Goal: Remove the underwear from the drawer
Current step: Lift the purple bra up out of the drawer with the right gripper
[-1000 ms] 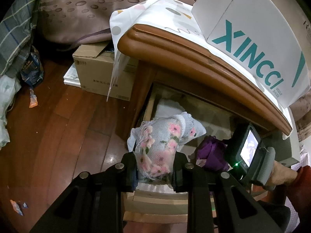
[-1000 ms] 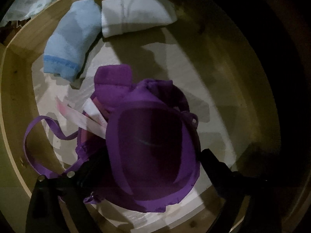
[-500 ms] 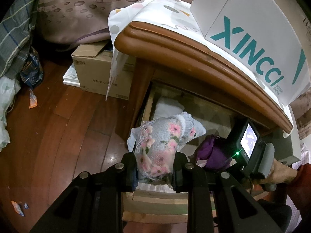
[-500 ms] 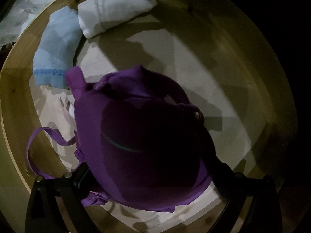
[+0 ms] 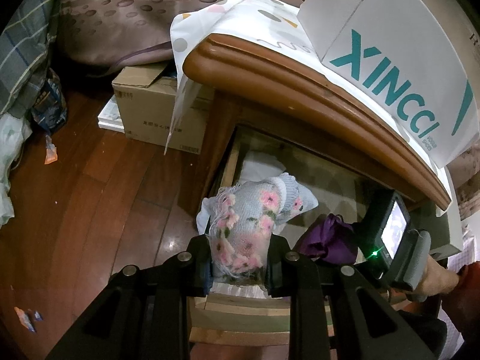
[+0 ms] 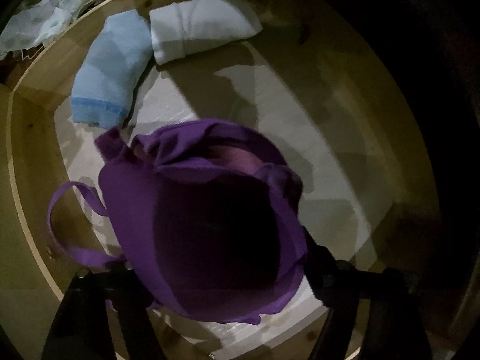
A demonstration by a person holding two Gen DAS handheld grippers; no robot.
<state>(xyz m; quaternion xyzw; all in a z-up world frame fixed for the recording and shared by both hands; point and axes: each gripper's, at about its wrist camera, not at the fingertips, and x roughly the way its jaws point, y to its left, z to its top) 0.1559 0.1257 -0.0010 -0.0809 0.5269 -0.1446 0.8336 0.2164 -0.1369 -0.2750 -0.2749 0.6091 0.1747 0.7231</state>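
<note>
My left gripper (image 5: 237, 258) is shut on a grey-blue knitted piece with pink flowers (image 5: 249, 219), held above the open drawer (image 5: 240, 309). In the right wrist view a purple bra (image 6: 204, 225) lies bunched in the drawer (image 6: 27, 162). My right gripper (image 6: 222, 264) points steeply down over it, its jaws closing. The dark fingers (image 6: 324, 261) touch the bra on both sides, and a strap loops out to the left. The left wrist view shows the same bra (image 5: 327, 240) beside the right gripper's housing (image 5: 396, 234).
A folded light-blue piece (image 6: 111, 81) and a folded white one (image 6: 201, 33) lie at the drawer's far end. Above the drawer juts a wooden nightstand top (image 5: 300, 84) with a white box (image 5: 390, 45). A cardboard box (image 5: 150, 105) stands on the wooden floor. A hand (image 5: 438, 279) holds the right gripper.
My right gripper has sunk onto the purple bra and its fingers have come inward, so the bra is now folded and bunched between them. The left gripper and its knitted piece have not moved.
</note>
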